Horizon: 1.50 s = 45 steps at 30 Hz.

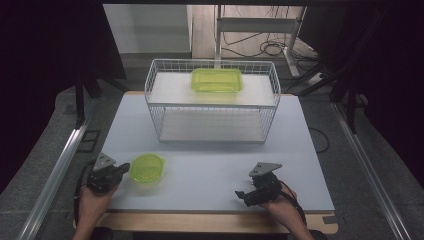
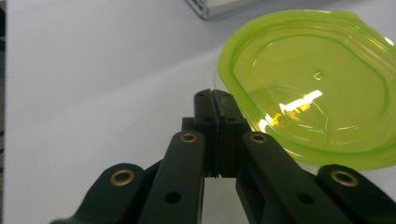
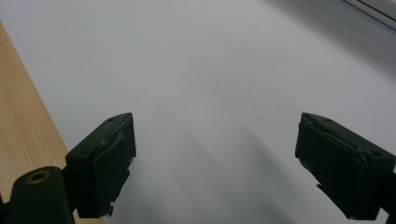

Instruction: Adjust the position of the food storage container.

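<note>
Left gripper (image 2: 214, 100) fingers together, empty, tips just beside green lid (image 2: 317, 88); right gripper (image 3: 215, 163) fingers wide apart, empty.

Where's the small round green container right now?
In the high view the small round green container sits on the white table top at front left, just right of the shut left gripper, nearer the person than the wire rack.

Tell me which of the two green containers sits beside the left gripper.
The small rounded green container on the table, beside the shut left gripper. The larger rectangular green container sits on the wire rack.
</note>
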Each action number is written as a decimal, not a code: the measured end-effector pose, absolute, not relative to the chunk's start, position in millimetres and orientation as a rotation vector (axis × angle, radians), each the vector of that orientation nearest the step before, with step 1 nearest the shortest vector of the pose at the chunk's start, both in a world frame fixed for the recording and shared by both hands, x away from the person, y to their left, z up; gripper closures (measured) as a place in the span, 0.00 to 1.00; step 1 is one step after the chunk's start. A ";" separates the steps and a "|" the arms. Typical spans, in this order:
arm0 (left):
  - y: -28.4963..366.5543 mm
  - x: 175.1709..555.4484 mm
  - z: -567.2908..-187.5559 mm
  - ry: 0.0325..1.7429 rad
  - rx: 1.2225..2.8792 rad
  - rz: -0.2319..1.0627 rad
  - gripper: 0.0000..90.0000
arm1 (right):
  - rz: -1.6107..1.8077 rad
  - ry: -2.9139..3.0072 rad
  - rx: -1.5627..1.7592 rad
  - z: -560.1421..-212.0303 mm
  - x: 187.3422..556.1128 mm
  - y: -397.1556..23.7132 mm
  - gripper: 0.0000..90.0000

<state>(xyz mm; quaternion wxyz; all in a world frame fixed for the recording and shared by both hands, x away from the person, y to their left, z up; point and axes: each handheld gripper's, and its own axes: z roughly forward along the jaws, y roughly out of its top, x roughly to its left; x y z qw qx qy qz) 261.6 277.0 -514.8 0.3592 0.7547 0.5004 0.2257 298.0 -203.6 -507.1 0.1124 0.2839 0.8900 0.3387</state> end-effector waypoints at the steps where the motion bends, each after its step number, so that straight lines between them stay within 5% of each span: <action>1: 275.2 262.5 -514.8 1.287 1.950 0.578 1.00 | 0.996 2.611 0.834 -507.2 298.4 -204.0 0.14; 45: 199.0 291.8 -531.9 1.087 2.179 0.305 1.00 | 0.984 2.613 0.830 -506.2 298.0 -205.5 0.14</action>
